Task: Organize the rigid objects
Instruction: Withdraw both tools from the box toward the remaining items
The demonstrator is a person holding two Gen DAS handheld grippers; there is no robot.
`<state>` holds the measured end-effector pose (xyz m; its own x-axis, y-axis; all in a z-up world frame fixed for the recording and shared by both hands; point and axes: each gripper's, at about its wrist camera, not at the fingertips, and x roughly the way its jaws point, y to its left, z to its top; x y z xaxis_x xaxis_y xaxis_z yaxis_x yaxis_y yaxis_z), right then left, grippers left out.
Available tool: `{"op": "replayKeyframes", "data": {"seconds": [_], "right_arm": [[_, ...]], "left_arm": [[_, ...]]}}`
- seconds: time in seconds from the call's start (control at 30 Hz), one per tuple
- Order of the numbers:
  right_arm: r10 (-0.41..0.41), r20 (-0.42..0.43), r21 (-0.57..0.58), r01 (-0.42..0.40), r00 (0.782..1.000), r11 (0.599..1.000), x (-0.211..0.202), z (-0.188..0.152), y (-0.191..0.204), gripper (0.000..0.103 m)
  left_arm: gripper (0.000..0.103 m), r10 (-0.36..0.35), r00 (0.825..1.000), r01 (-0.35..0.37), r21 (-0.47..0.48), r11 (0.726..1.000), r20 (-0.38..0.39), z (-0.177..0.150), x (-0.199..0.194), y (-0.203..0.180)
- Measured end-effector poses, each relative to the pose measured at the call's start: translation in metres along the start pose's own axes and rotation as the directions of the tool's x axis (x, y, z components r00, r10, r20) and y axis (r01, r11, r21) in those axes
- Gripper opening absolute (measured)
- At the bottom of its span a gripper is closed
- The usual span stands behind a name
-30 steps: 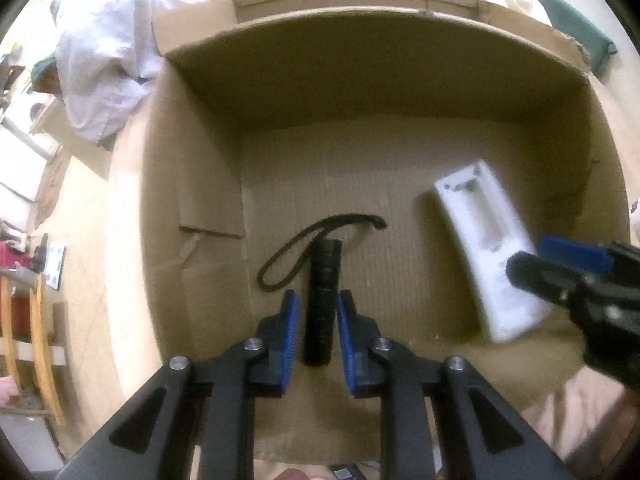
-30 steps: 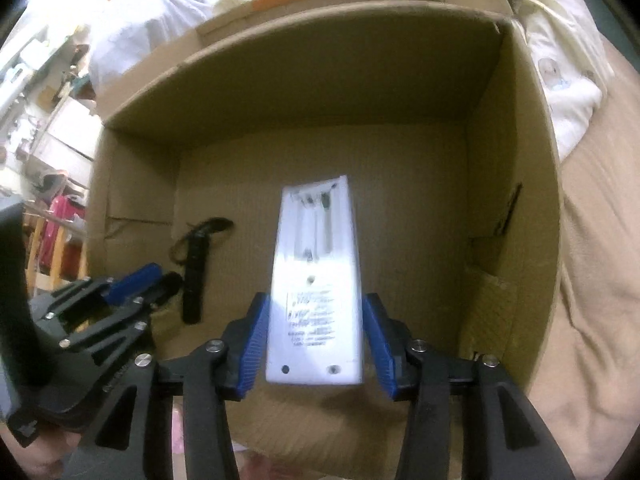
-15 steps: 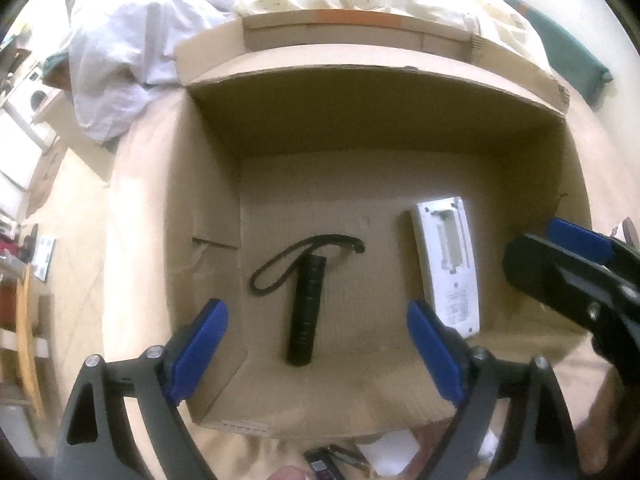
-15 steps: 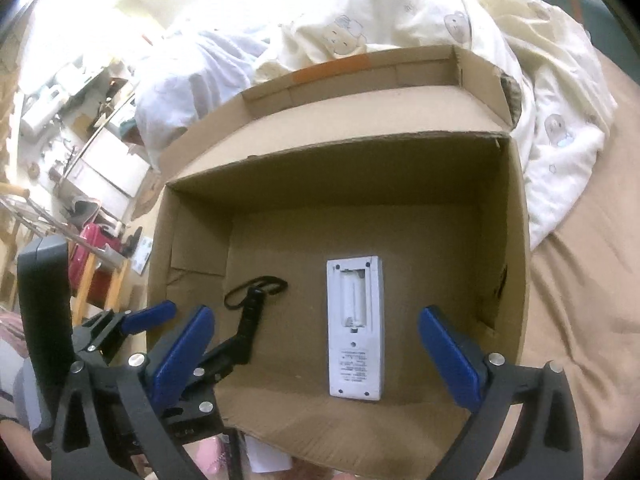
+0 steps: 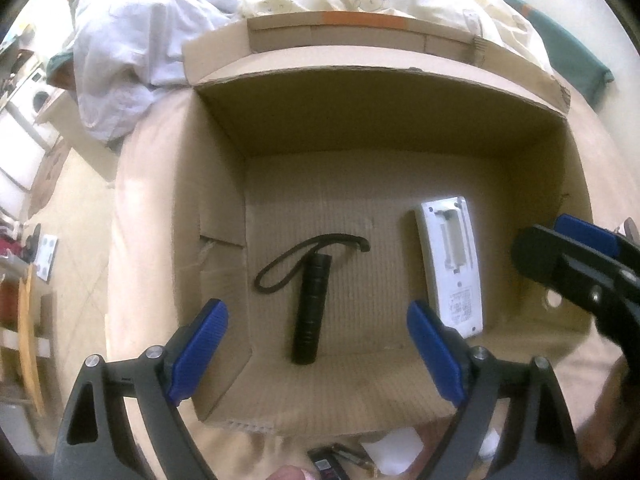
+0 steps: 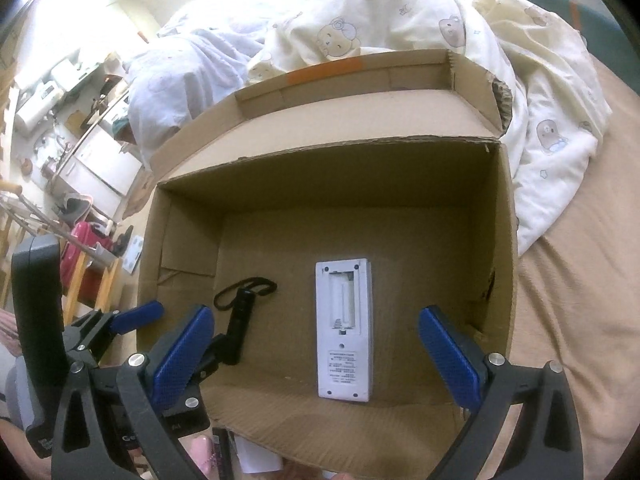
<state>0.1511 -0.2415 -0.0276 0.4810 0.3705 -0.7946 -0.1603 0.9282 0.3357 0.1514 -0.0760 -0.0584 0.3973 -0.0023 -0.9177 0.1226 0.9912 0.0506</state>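
A black flashlight (image 5: 313, 309) with a wrist cord lies on the floor of an open cardboard box (image 5: 372, 112), left of centre. A white remote (image 5: 453, 266) lies face down beside it on the right, battery bay open. Both show in the right wrist view too: the flashlight (image 6: 240, 322) and the remote (image 6: 343, 332). My left gripper (image 5: 316, 354) is open and empty above the box's near edge. My right gripper (image 6: 316, 354) is open and empty above the near edge, and it also shows in the left wrist view (image 5: 576, 256).
The box sits on a bed with a beige sheet (image 6: 572, 320). A bear-print quilt (image 6: 400, 12) and white bedding (image 5: 120, 52) lie behind it. Small items and paper (image 5: 376, 452) lie just before the box. Furniture stands at the far left (image 6: 80, 152).
Both grippers opened, leaving the flashlight and the remote on the box floor. Both then drew back and up, out of the box.
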Motion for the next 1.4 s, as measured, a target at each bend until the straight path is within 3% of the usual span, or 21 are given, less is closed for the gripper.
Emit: {"op": "replayKeyframes", "data": {"seconds": [0.37,0.67,0.93,1.4], "right_arm": [[-0.013,0.038,-0.006,0.013,0.999,1.0,-0.015,0.0,0.002,0.103],[-0.011,0.088,0.011,0.01,0.996,1.0,-0.049,-0.008,0.005,0.103],[-0.021,0.085,0.01,0.02,0.996,1.0,-0.066,-0.009,0.008,0.103],[-0.075,0.071,-0.008,0.075,0.995,0.997,-0.096,-0.04,0.009,0.103]], "left_arm": [[0.09,-0.022,0.998,0.024,-0.046,0.999,0.054,0.0,-0.024,0.016],[0.09,-0.01,0.997,0.014,-0.056,0.998,0.078,0.0,-0.052,0.025],[0.09,0.008,0.995,-0.001,-0.073,0.997,0.099,-0.012,-0.082,0.04],[0.09,-0.03,0.999,0.034,-0.108,0.994,0.035,-0.056,-0.089,0.058]]}}
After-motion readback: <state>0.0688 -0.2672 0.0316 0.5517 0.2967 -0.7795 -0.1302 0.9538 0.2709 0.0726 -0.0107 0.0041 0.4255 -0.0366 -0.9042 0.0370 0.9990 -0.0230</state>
